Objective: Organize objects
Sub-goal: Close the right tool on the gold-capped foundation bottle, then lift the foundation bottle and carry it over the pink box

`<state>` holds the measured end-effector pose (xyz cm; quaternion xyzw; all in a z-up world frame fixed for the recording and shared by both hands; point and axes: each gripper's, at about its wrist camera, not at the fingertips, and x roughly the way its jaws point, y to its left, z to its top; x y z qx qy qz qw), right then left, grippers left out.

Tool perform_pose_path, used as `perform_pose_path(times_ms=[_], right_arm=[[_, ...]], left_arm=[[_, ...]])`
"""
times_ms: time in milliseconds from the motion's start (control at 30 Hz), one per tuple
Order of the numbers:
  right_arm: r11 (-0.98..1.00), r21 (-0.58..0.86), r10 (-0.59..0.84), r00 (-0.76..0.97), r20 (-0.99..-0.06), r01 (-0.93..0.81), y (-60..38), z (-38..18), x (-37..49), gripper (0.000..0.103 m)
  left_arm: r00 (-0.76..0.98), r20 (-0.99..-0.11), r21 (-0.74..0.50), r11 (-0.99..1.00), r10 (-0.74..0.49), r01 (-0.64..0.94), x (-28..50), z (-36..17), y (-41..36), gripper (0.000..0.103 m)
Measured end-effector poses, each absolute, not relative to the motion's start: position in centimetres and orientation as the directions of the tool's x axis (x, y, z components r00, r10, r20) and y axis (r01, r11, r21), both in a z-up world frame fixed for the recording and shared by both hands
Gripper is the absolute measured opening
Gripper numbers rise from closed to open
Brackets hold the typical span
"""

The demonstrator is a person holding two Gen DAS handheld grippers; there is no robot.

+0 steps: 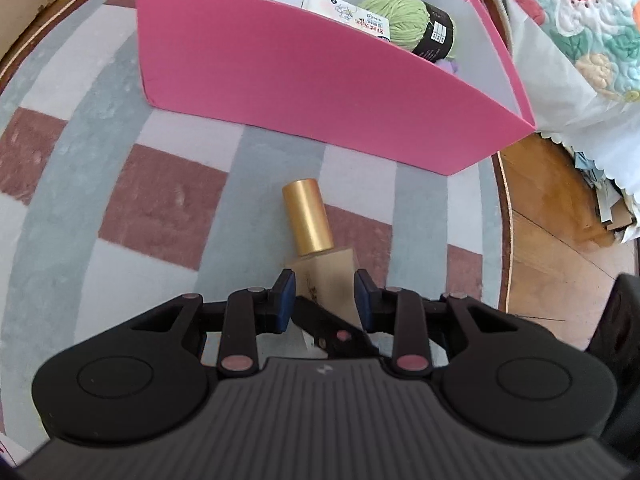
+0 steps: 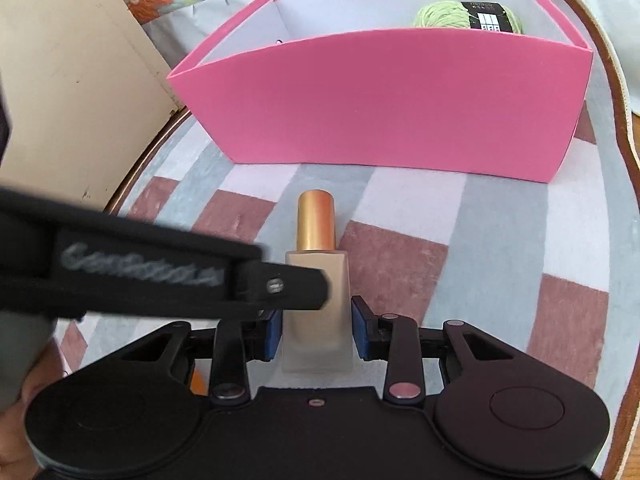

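We have both grippers clamped on the same thing: the left gripper (image 1: 325,300) pinches the beige body of the foundation bottle (image 1: 324,276) between its blue pads (image 1: 286,300), and the right gripper (image 2: 316,330) grips that body lower down, its pads pressed to either side. In the right wrist view the other gripper's black finger crosses in front of the glass, so the two sets of fingers sit touching or nearly so. The bottle, gold cap (image 2: 316,220) toward the pink box (image 2: 380,104), is over the checked rug (image 1: 160,208), just short of the box's near wall – whether it rests on the rug or is lifted we cannot tell.

Our worry is the double hold: if our hands pull apart or twist out of step, the smooth glass could slip from one grip, or the fingers could jam together. Lifting too low would knock the bottle into the wall – and dropping it in hard risks it striking the green yarn (image 1: 400,16) and the small carton (image 1: 348,14) already inside
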<state>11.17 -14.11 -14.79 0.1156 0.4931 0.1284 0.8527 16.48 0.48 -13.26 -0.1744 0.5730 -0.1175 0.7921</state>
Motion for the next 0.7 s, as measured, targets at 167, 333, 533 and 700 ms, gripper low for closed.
perform_pose_path(times_ms=[167,333,533,700], right_arm=[[0.934,0.333,0.355,0.455,-0.817,-0.13,-14.4,-14.9,10.5,0.044],[0.938,0.254,0.337,0.457,-0.823,-0.235,-13.6,-14.8,9.3,0.05],[0.935,0.32,0.354,0.472,-0.807,-0.155,-15.0,-15.0,9.8,0.04],[0.818,0.573,0.484,0.469,-0.738,0.058,-19.3,-16.4,10.1,0.039]], left_arm=[[0.324,-0.848,-0.463,0.884,-0.419,-0.069,16.1,-14.0,1.4,0.031],[0.34,-0.846,-0.457,0.887,-0.41,-0.069,15.7,-13.9,1.2,0.031],[0.34,-0.844,-0.444,0.896,-0.414,-0.01,15.4,-13.3,0.4,0.03],[0.308,-0.838,-0.481,0.876,-0.45,-0.026,15.5,-13.9,0.4,0.038]])
